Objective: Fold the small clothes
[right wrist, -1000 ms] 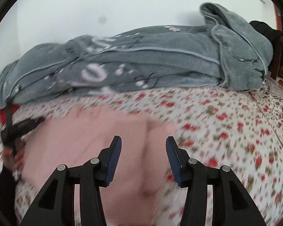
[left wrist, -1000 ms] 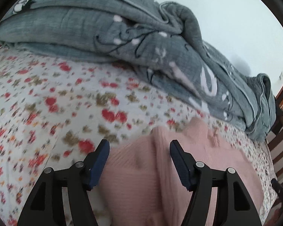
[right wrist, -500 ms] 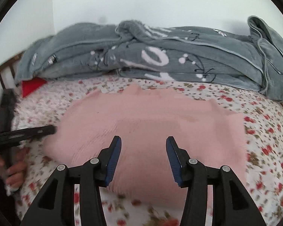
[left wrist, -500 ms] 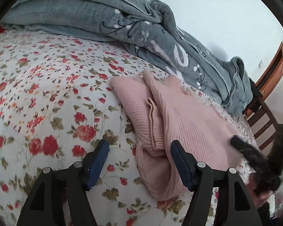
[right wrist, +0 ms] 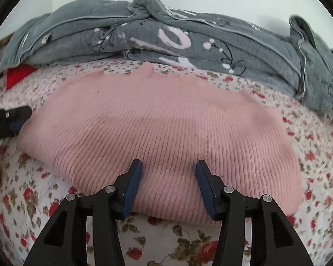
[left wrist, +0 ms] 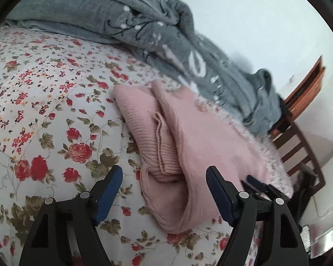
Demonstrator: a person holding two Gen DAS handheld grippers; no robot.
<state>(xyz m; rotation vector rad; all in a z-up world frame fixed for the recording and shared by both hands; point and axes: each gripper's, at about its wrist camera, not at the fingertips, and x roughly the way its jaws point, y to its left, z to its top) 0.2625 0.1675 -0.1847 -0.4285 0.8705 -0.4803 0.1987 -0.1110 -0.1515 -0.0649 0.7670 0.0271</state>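
The folded pink knit sweater (right wrist: 162, 133) lay on the floral bedsheet (left wrist: 44, 110), just before the grey quilt (right wrist: 188, 44). Left tongs (left wrist: 164, 190), just widening, straddled its end; right tongs (right wrist: 168, 184) stood apart over its near edge, gripping nothing.

Floral sheet (left wrist: 44, 115) lies open; grey quilt (left wrist: 126, 20) blocks behind

left gripper (left wrist: 164, 188) jaws opened wider, nothing gripped
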